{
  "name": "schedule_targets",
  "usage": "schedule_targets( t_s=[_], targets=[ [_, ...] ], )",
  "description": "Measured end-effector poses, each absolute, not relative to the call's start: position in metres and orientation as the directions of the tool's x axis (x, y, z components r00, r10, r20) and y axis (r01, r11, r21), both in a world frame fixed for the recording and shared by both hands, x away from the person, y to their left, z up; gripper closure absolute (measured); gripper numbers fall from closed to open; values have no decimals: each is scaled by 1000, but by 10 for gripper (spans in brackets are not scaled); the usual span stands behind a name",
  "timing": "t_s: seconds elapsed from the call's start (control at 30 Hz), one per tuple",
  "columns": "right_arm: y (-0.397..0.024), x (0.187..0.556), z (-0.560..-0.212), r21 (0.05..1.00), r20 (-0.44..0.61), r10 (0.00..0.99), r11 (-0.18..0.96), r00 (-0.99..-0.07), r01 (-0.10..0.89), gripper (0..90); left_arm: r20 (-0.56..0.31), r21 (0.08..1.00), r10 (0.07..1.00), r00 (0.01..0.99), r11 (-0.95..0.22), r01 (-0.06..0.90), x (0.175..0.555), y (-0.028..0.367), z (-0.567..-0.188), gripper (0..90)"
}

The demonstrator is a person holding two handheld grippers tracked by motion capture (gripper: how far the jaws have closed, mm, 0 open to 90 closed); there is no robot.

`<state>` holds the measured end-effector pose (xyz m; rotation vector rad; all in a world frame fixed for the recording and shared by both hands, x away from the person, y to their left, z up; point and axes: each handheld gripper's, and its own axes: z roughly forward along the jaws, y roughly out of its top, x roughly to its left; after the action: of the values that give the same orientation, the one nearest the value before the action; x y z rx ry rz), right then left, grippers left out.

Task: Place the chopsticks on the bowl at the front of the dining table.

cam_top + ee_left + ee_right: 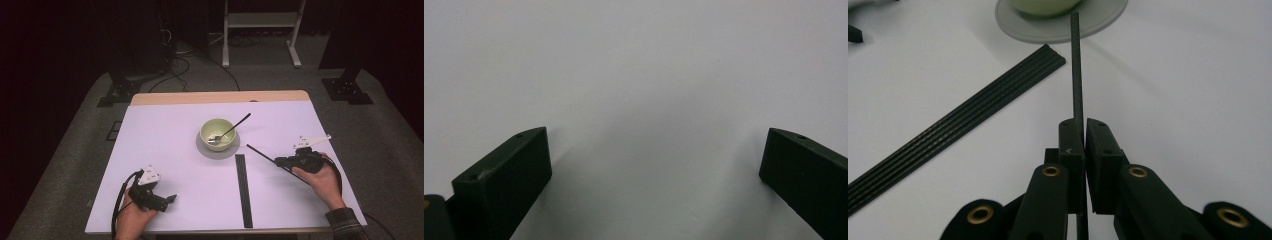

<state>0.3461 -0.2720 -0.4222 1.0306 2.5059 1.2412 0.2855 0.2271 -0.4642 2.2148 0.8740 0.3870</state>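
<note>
Near table's right edge, right hand-held gripper (pixel 1083 131) pinches thin black rod (pixel 1076 70).

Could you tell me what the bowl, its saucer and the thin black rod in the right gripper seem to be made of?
Bowl: pale green, smooth and softly glossy, probably glazed ceramic or melamine. Saucer: matte grey, likely ceramic or plastic. Thin black rod: dull black with fine ribbing, possibly plastic or carbon fibre; the right gripper is shut on it.

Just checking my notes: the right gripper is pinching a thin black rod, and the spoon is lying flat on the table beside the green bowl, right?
Not quite. The right gripper does pinch the thin black rod, but the spoon rests inside the green bowl, as the high view shows.
</note>
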Motion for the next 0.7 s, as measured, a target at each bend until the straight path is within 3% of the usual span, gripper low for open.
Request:
schedule_targets(
  t_s=[0.7],
  targets=[
    [-265,345,-400,775,142,634,407,-760,484,857,16,713,687,726,-517,473,286,227,-464,0]
  ],
)
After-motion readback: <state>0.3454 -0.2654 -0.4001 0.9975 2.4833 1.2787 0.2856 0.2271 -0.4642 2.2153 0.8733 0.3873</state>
